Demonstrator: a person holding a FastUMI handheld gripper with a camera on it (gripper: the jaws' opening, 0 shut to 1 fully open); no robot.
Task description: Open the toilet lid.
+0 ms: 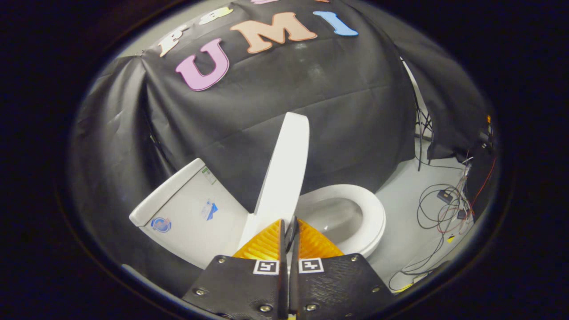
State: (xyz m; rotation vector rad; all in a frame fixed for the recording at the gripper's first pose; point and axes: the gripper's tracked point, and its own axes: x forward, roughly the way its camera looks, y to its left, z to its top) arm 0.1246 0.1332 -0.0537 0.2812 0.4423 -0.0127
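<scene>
Two fingers of the gripper (288, 224) are pressed close together with only a thin slit between them, and they hold nothing. Just ahead of them the one toilet lid (284, 171) stands up, lifted off the seat (371, 218) and bowl. Beside it the tank (191, 213) wears three small stickers, too small to read, and loose cables (440, 213) lie on the floor (400, 195).

No text can be read. Three small stickers are seen on the side of the toilet tank (186, 213), left of the raised toilet lid (284, 173); their print is too small to be made out.
</scene>
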